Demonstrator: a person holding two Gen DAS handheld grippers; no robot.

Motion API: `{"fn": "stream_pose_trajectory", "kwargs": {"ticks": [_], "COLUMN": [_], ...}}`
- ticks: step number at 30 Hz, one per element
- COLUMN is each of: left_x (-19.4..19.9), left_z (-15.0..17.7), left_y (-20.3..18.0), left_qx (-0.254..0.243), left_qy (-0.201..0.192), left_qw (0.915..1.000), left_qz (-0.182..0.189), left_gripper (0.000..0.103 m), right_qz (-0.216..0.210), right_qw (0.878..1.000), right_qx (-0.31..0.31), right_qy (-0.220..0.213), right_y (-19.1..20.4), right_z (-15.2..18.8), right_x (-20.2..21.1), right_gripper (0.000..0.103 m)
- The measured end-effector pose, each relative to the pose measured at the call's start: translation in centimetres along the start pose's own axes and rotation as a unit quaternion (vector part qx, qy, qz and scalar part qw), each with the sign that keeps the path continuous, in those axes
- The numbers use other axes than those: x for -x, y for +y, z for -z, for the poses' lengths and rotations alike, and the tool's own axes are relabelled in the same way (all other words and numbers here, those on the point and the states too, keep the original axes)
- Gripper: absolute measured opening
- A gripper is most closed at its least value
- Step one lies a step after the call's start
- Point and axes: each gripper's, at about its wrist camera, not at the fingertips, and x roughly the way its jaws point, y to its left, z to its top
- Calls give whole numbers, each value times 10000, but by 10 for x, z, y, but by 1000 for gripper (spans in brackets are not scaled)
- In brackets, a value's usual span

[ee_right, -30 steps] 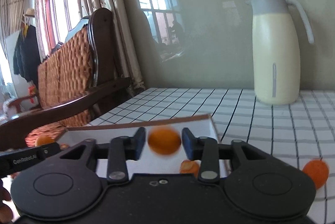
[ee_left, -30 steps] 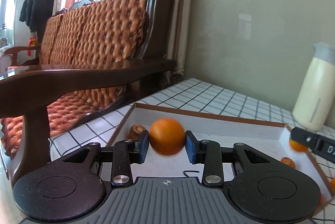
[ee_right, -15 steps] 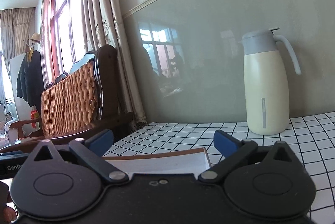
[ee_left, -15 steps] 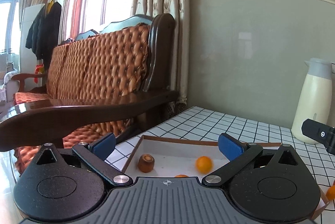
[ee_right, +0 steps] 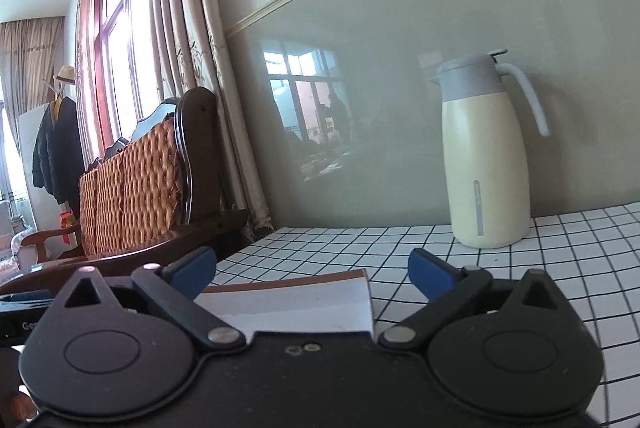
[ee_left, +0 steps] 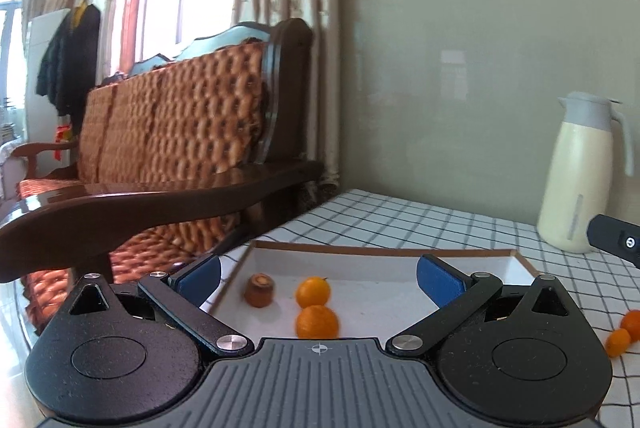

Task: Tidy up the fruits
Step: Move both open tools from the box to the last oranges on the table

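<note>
Fruits are the matter here, and two oranges have just gone into the tray [ee_left: 384, 252], the shallow white box with a brown rim that sits toward the counter's [ee_left: 400, 216] left edge, near the wooden sofa [ee_left: 180, 115]. A second ago each pair of tongs carried an orange between its blue pads; both pairs have since swung wide and drawn back and up from the tray. The left tongs [ee_left: 318, 274] now stand fully apart with nothing between them, and past them the tray floor shows a near orange [ee_left: 317, 322], a far orange [ee_left: 313, 292] touching or just behind it, and a small brown fruit [ee_left: 260, 290] just left of those. The right tongs [ee_right: 312, 270] are likewise spread and empty, over the tray's right corner [ee_right: 360, 274], with the cream jug [ee_right: 486, 155] upright by the wall at the counter's back edge. I judge this drop finished. Work remains: two small oranges [ee_left: 624, 332] lie loose on the checked cloth off the tray's right side, so a further pickup there looks like the next step.
</note>
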Motion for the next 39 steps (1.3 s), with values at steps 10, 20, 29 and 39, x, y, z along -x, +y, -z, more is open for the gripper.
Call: {"fn": "stream_pose_trajectory", "kwargs": {"ticks": [10, 20, 29, 39], "left_x": [13, 30, 43, 52], "left_z": [7, 17, 22, 30], "left_y": [-47, -93, -129, -165], "left_qx": [-408, -757, -1004, -1254], "left_qy": [-19, -5, 28, 83], "left_qw": [9974, 9906, 9814, 9725], "left_qz": [587, 1138, 1634, 1960], "left_gripper": [103, 103, 103, 103], "right_qz": [238, 625, 846, 1169], "right_qw": [9994, 9972, 9940, 9880], "right_qx": [-240, -152, -202, -321], "right_qy": [90, 391, 657, 957], "right_y": [-32, -56, -79, -103], "right_z": [-1, 1, 4, 10], "right_x": [21, 38, 48, 48], "right_gripper": [97, 77, 51, 47]}}
